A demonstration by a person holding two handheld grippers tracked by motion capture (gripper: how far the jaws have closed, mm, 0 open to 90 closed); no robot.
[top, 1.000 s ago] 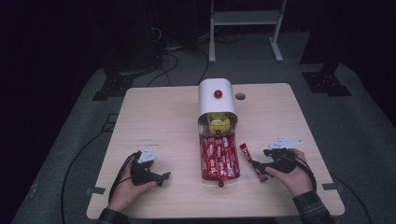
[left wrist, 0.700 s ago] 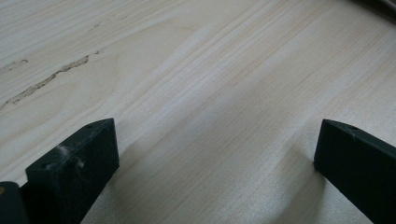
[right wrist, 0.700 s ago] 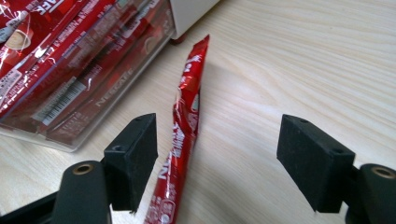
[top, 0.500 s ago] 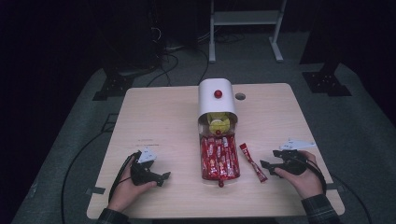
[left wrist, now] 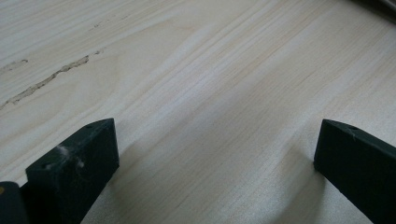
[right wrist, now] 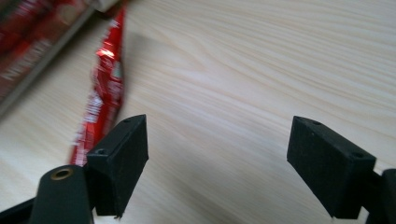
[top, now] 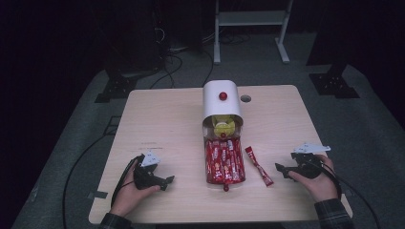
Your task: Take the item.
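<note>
Since the earlier frames, the right gripper has drawn back toward the lower right of the high view, and its jaws have just been opening, with nothing between them. In the right gripper view the two black jaws stand wide apart over bare wood, and the red packet lies just beyond the left jaw, free of both. In the high view that packet rests slantwise on the desk, just right of the red-filled tray and apart from it.

The left gripper sits at the lower left, its jaws released and spread over empty wood in the left gripper view.

Farther out, the tray is packed with more red packets and reaches out from the white rounded box, which has a red knob on top and something yellow in its mouth.

Judging by this, one packet has been taken out and set down; many packets remain in the tray, so most of the work looks undone, if emptying it is the aim.
</note>
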